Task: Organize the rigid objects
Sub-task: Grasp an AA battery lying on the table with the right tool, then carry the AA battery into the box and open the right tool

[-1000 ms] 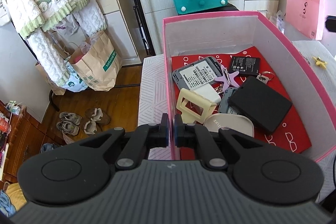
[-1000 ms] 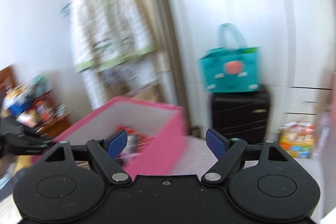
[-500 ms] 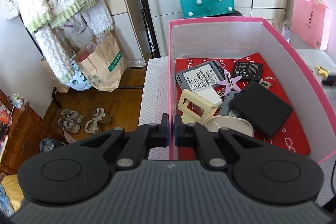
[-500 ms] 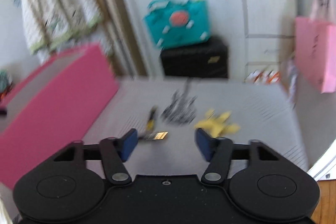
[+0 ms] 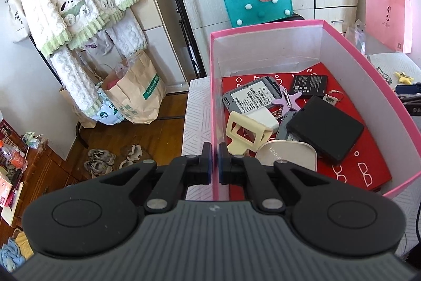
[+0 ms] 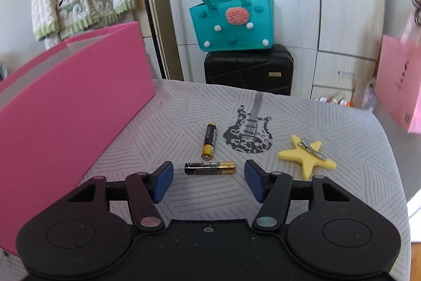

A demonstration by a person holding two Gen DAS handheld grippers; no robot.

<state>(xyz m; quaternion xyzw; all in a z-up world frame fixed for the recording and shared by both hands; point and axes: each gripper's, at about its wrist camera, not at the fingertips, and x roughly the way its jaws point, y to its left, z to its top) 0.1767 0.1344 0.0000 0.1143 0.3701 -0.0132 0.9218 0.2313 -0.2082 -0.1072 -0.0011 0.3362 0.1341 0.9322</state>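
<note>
A black-and-gold battery lies crosswise on the patterned worktop, just ahead of the right tool and framed by its blue pads, which stand wide apart and hold nothing. A second battery lies lengthwise just beyond it, and a yellow star hair clip rests to the right, beside a printed guitar motif.

The pink box stands at the left of the worktop; from the right wrist view only its outer wall shows, and its contents are hidden. The left tool has its jaws nearly together, pinching the box's near left wall. Inside, on a red liner, lie a grey phone back with a label, a flat black battery pack, a black rectangular case, a cream clip, a beige oval case partly hidden behind the tool, a lilac star piece and a key ring. Items under the black case are hard to make out.

Behind the worktop a teal felt bag sits on a black suitcase; a pink bag hangs to the right.
</note>
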